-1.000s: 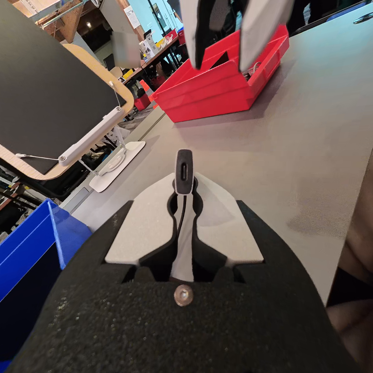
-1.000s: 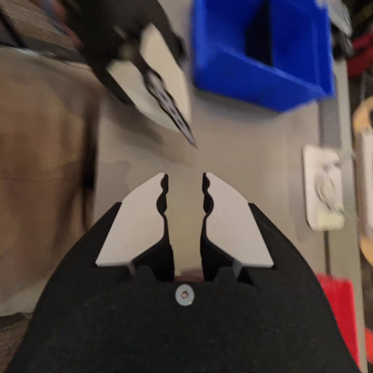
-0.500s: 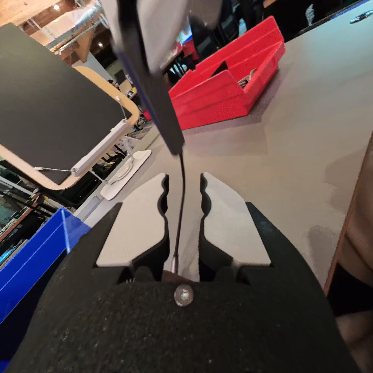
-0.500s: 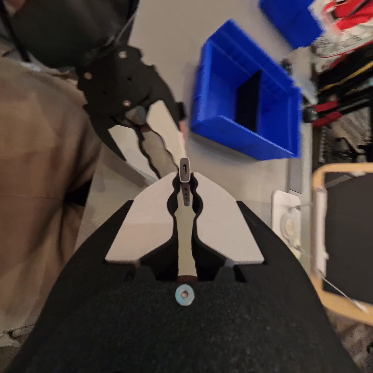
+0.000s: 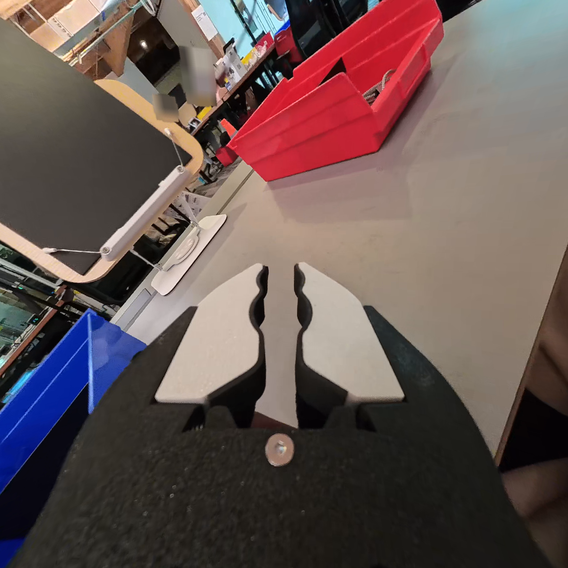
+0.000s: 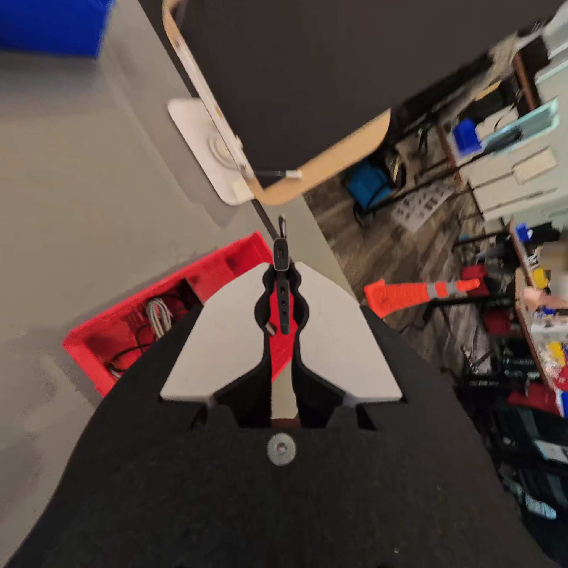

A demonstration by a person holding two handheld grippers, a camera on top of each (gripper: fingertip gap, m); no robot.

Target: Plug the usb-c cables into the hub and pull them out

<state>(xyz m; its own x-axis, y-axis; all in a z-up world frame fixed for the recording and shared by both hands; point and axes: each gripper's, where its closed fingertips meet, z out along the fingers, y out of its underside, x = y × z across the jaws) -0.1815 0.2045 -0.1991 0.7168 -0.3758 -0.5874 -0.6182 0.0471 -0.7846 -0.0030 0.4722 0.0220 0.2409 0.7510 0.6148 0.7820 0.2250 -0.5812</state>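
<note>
The left gripper (image 5: 279, 270) has its two fingers spread with nothing between them, above the grey table (image 5: 430, 246). The right gripper (image 6: 281, 267) is pressed on a thin dark hub (image 6: 282, 256), which stands on edge between the fingertips, with a black cable (image 6: 265, 218) going away from its far end. Farther on the table, beyond the right gripper, is a red bin (image 6: 92, 344) with braided cables (image 6: 158, 316) inside, and a blue bin (image 5: 46, 399) stands beside the left gripper.

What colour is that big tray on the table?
Red tray, clearest in the left wrist view.
</note>
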